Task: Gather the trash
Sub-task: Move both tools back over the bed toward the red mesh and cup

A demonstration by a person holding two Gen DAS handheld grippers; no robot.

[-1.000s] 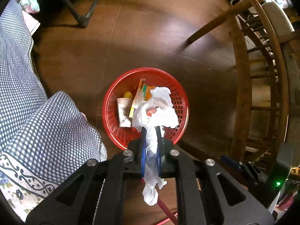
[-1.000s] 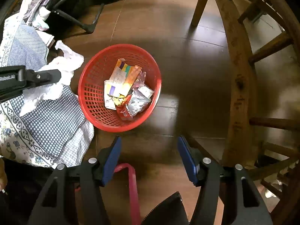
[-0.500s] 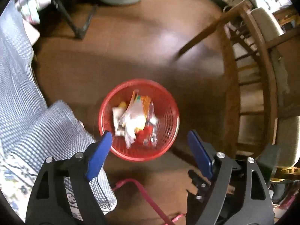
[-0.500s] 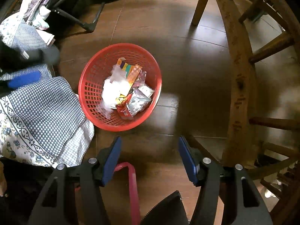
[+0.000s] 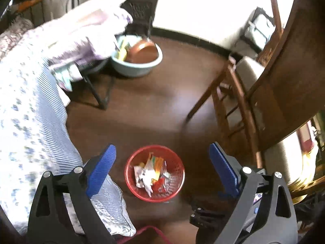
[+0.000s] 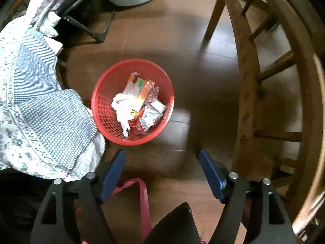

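Note:
A red plastic basket (image 6: 105,111) stands on the dark wooden floor and holds several wrappers and a crumpled white plastic bag (image 6: 121,109). It also shows in the left wrist view (image 5: 178,179), small and far below. My left gripper (image 5: 162,154) is open and empty, high above the basket. My right gripper (image 6: 161,158) is open and empty, above the floor just in front of the basket.
Blue checked and floral bedding (image 6: 40,118) hangs at the left, touching the basket. A wooden chair (image 6: 264,81) stands at the right. A pale basin (image 5: 138,63) with a brown bowl sits at the back beside a black metal stand (image 5: 97,93). A pink strap (image 6: 142,199) lies below.
My left gripper opened and let go of the white plastic bag, which fell into the basket. The left gripper then rose and tilted up. The right gripper has barely moved.

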